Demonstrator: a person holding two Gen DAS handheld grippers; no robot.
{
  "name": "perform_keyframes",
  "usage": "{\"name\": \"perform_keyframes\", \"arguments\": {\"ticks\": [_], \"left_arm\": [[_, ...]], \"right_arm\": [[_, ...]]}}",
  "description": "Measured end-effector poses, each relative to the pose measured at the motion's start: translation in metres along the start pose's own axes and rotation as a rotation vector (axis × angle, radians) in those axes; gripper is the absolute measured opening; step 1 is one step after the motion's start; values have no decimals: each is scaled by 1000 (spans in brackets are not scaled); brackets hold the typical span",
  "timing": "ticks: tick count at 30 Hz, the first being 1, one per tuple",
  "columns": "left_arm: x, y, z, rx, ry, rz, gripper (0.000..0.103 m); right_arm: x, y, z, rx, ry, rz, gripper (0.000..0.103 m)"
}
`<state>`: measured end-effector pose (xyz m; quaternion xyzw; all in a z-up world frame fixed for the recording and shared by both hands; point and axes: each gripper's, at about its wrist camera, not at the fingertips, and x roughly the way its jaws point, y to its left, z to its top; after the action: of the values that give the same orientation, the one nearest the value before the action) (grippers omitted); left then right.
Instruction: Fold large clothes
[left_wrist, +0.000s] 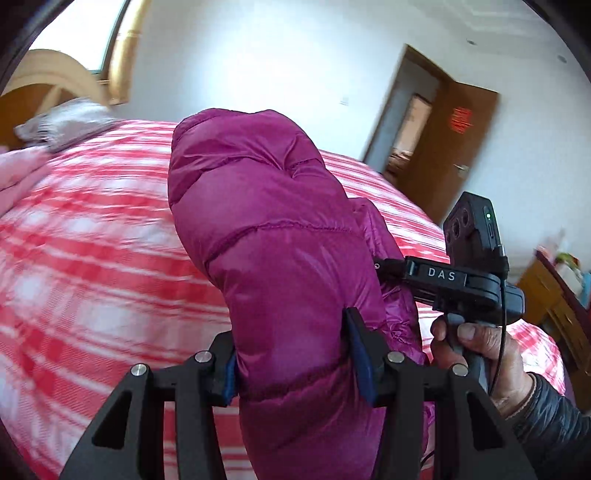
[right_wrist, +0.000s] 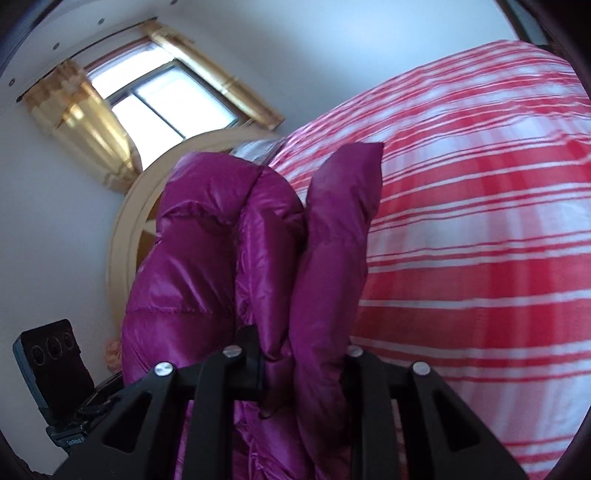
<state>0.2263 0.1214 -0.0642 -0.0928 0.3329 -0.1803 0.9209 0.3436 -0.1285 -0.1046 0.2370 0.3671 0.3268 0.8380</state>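
A puffy magenta down jacket (left_wrist: 273, 229) hangs lifted above the bed. In the left wrist view my left gripper (left_wrist: 295, 365) is shut on a thick quilted fold of it, one blue pad (left_wrist: 360, 354) pressing each side. To the right, my right gripper (left_wrist: 382, 266) pinches another part of the jacket, held by a person's hand (left_wrist: 491, 350). In the right wrist view the right gripper (right_wrist: 301, 362) is shut on bunched layers of the jacket (right_wrist: 207, 258); its right finger is hidden behind the fabric.
A bed with a red and white checked cover (left_wrist: 92, 240) lies beneath. At its head are a pale wooden headboard (right_wrist: 125, 221) and a grey pillow (left_wrist: 66, 122). A curtained window (right_wrist: 155, 99), an open brown door (left_wrist: 454, 147) and a wooden cabinet (left_wrist: 550, 295) line the room.
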Motion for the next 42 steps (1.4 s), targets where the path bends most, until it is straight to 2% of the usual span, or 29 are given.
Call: {"name": "perform_keyframes", "arguments": {"ticks": [6, 11, 16, 18, 23, 28, 30, 32, 34, 36, 37, 38, 41, 42], "left_arm": [[-13, 48, -13, -63, -12, 126, 51], [-11, 83, -28, -131, 6, 166, 51], [-19, 94, -42, -182, 30, 171, 51], [-15, 97, -45, -194, 46, 191, 61], [-9, 101, -57, -212, 64, 218, 75], [-11, 96, -56, -202, 65, 241, 78], [-12, 97, -56, -190, 62, 253, 78], [-18, 93, -56, -173, 55, 276, 78], [-28, 88, -56, -153, 28, 298, 78], [-42, 80, -55, -122, -1, 323, 78], [-48, 75, -54, -111, -17, 333, 78], [-54, 74, -53, -102, -32, 344, 78], [-77, 65, -47, -77, -89, 361, 78], [-82, 64, -44, -74, -104, 362, 78]], "right_arm": [[86, 39, -1, -42, 125, 62, 24], [131, 55, -9, -67, 200, 67, 24], [140, 49, -8, -58, 220, 66, 24], [141, 43, -9, -53, 226, 56, 24], [142, 23, -13, 3, 240, 50, 25], [140, 22, -15, 6, 253, 34, 30], [138, 25, -15, -15, 255, 1, 37], [136, 29, -16, -33, 257, -20, 41], [131, 33, -15, -46, 249, -44, 46], [122, 35, -16, -52, 238, -70, 55], [116, 35, -17, -52, 231, -76, 56], [109, 36, -18, -53, 219, -89, 57], [76, 43, -20, -68, 140, -159, 76], [65, 48, -21, -79, 114, -182, 77]]}}
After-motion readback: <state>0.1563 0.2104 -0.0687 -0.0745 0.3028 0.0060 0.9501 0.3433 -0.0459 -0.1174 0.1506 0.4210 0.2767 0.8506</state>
